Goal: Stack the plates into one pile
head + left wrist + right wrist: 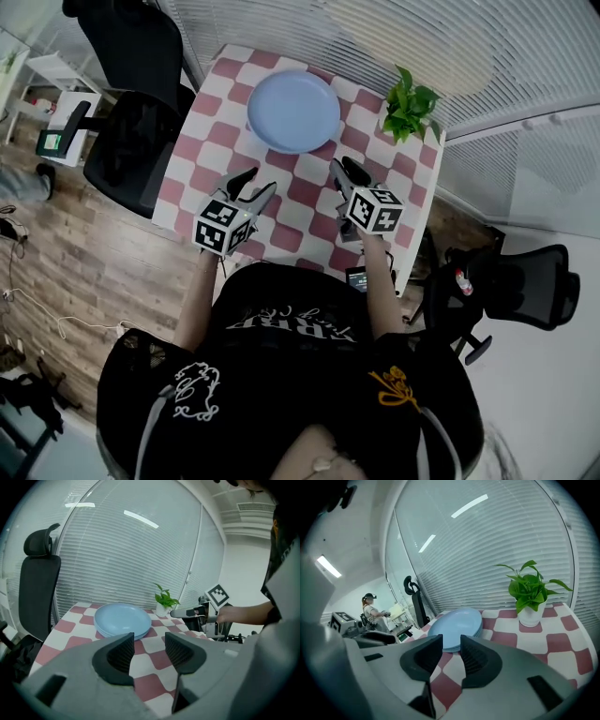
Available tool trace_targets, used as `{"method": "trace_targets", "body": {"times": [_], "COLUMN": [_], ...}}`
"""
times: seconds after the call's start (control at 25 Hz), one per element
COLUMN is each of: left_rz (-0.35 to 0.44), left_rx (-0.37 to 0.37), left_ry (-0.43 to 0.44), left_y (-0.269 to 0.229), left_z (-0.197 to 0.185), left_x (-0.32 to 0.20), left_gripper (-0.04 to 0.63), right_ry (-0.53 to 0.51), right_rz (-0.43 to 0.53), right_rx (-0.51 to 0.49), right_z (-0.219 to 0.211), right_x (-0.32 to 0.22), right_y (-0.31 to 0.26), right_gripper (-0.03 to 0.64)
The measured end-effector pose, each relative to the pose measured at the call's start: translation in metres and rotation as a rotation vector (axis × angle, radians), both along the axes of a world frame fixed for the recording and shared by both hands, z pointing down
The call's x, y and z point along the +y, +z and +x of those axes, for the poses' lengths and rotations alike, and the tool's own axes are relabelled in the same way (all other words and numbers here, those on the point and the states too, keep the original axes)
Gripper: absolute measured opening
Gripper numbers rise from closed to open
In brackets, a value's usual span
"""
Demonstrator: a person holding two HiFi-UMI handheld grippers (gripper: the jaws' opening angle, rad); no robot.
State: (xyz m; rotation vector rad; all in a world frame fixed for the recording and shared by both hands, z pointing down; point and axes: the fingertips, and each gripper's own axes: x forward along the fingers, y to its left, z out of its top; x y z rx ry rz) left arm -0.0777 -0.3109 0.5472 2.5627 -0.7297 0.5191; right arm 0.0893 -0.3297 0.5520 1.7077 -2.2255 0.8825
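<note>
Checkered table (302, 187) | blue plates (293, 111) piled | left claw (255, 186) parted, empty | right claw (345, 170) parted, empty

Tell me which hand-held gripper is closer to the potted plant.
The right hand-held gripper: it is on the same side of the table as the potted plant, whereas the left hand-held gripper is on the opposite side.

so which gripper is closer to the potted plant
Right. The right gripper is just below-left of the potted plant in the head view; the left gripper is farther left.
</note>
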Motion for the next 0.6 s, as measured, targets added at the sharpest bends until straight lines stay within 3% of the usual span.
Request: {"method": "trace_targets", "body": {"times": [0.32,0.6], "left_rz": [0.068,0.141], "left_rx": [0.027,0.082], "left_ry": [0.087,0.109], "left_y": [-0.027,-0.061], "left_z": [0.033,0.056], "left_x": [0.024,0.064], "left_gripper": [0.21,0.21], "right_ry": [-0.024,-0.064], "right_rz": [0.07,0.11], "right_rx": [0.003,0.016], "right_z": [-0.015,-0.017], "right_x": [0.055,0.118], "right_y": [-0.032,-0.052], "right_gripper": [0.08,0.054]}}
